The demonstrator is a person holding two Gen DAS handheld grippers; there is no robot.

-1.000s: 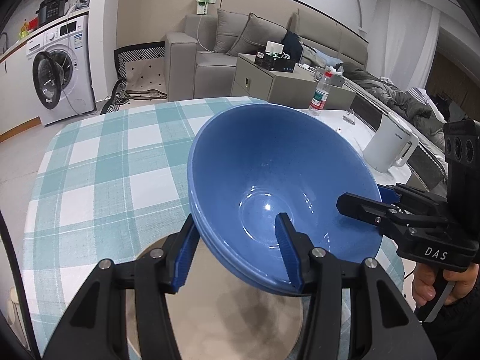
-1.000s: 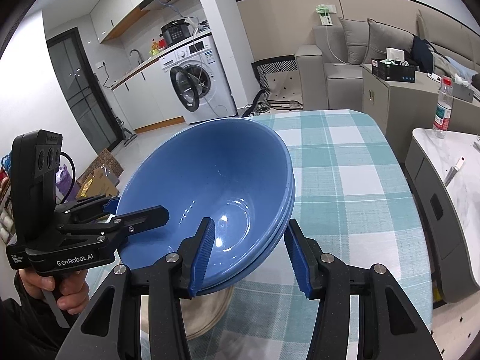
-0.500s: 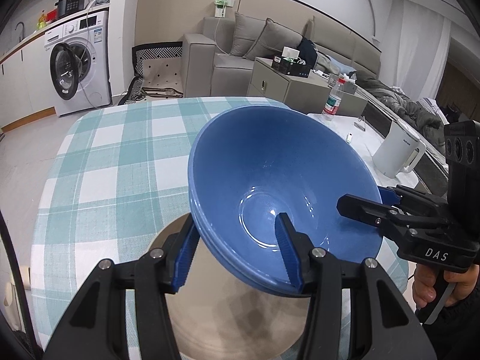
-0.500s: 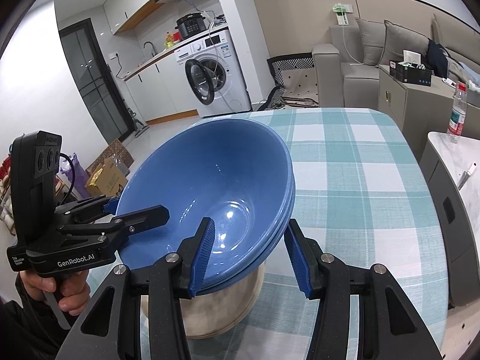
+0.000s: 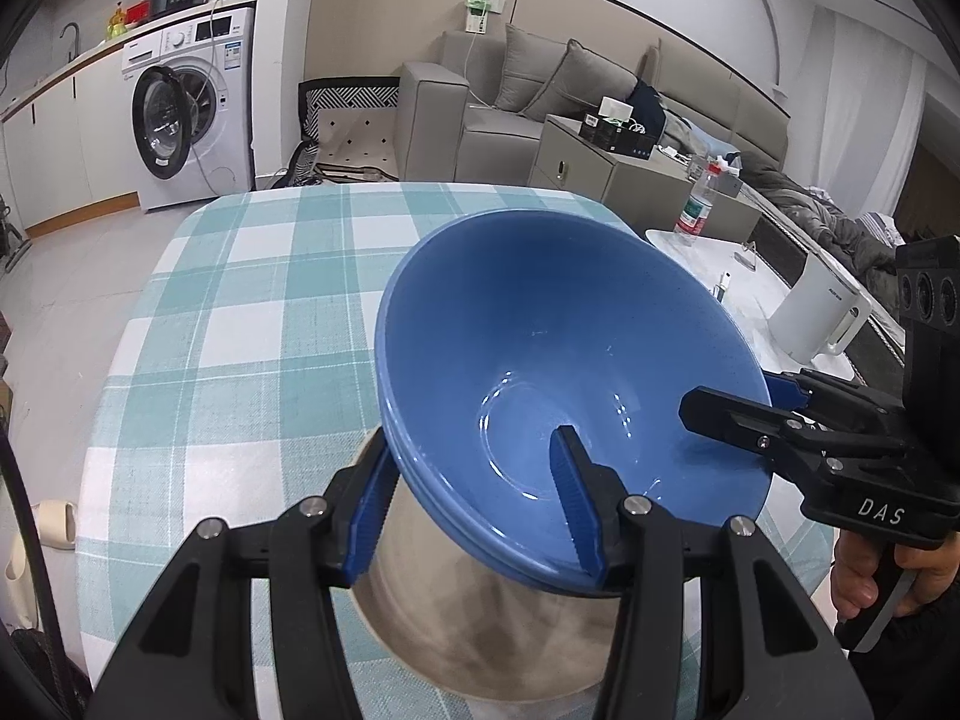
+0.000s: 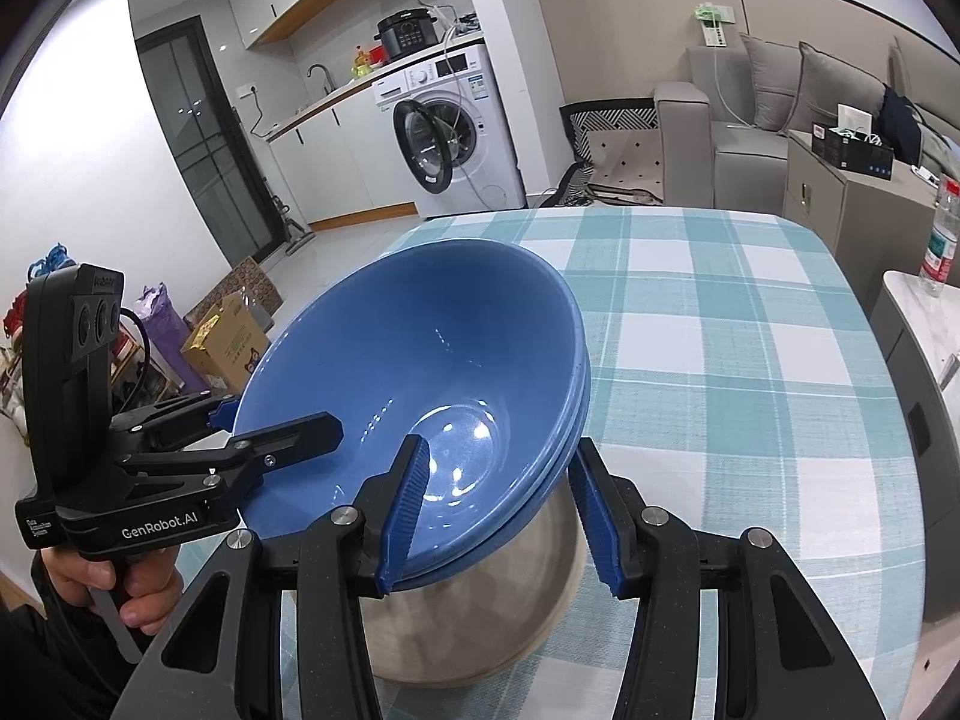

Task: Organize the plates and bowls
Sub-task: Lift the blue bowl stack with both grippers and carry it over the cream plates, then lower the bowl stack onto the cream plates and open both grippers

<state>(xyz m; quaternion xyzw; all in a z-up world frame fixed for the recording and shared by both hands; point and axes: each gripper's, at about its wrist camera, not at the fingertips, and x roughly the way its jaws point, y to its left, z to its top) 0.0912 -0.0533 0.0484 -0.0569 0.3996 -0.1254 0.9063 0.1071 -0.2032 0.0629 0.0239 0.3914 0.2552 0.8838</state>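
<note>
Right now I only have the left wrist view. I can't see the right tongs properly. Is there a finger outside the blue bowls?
Observer: Yes. The right wrist view shows the right tongs astride the rim of the blue bowls, one finger inside, one outside.
Operator: What's under the bowls on that side?
Observer: A pale vessel, standing on the checked tablecloth.
Operator: Anything beyond the left tongs?
Observer: A cardboard box on the floor.

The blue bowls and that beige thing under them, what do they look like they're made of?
Blue bowls: probably glazed ceramic or glossy melamine; sharp light glints on the inside. Beige vessel beneath: likely matte stoneware, with a dull, mottled surface and no glints.
</note>
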